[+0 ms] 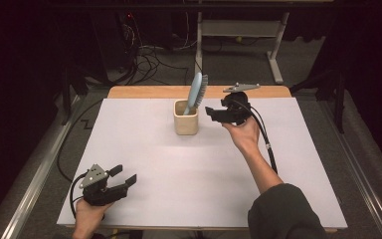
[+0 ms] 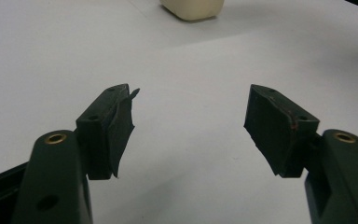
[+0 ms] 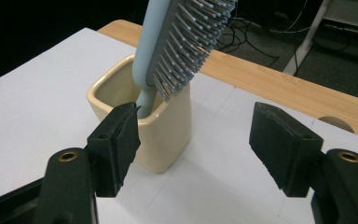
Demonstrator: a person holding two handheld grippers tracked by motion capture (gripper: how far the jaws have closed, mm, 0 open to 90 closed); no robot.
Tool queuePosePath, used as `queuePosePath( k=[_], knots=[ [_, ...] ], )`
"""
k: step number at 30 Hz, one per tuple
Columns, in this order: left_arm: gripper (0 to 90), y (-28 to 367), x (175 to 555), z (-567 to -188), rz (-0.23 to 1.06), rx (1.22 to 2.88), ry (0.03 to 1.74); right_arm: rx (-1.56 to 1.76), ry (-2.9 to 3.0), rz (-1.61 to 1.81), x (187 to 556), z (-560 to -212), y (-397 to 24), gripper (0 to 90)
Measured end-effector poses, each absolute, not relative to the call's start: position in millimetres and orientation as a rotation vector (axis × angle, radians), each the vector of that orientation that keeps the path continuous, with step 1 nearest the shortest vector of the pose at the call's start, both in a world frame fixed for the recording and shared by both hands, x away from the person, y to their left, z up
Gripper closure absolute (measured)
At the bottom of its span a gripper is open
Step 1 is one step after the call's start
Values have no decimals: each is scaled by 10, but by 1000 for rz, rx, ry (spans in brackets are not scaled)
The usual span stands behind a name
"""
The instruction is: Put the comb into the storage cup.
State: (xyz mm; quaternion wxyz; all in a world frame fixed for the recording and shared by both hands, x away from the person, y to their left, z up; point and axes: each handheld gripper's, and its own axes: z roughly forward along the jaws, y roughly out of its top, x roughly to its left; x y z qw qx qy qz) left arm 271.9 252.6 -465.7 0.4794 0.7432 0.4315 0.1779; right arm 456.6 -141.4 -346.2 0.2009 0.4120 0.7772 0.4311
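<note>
Now, starting at the left edge of the high view: the left gripper (image 1: 127,175) sits low at the near corner of the white table (image 1: 144,149), held in the left hand (image 1: 87,211); its jaws are spread with nothing between them, and in the left gripper view just bare table shows past the pads; it looks parked, well apart from the action; moving toward the middle, the cream cup (image 1: 186,117) stands upright near the far edge of the white sheet, with the blue hairbrush (image 1: 197,91) standing in it handle down, head up and leaning to the right, bristles facing right; further right, the right gripper (image 1: 210,112) hovers just beside the cup, pointed at it, carried by the right hand (image 1: 243,133); in the right gripper view its jaws stand apart, empty, the cup (image 3: 158,135) low and left between them and the brush (image 3: 186,42) rising above; so, by my reading, this is the approach, a reach for the brush or the cup, nothing gripped yet; the next move calls for lifting the jaws to the brush's neck, closing on it squarely, and drawing it straight up so the cup doesn't tip.
</note>
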Motion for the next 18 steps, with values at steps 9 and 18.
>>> queuePosePath(
  k=[9,18],
  knots=[
    [329,2529,2719,-4658,434,1812,1056,1168,2162,1204,4527,-3484,-1532,336],
    [328,2533,2720,-4659,435,1810,1059,1175,2153,1210,4475,-3502,-1632,338]
  ],
)
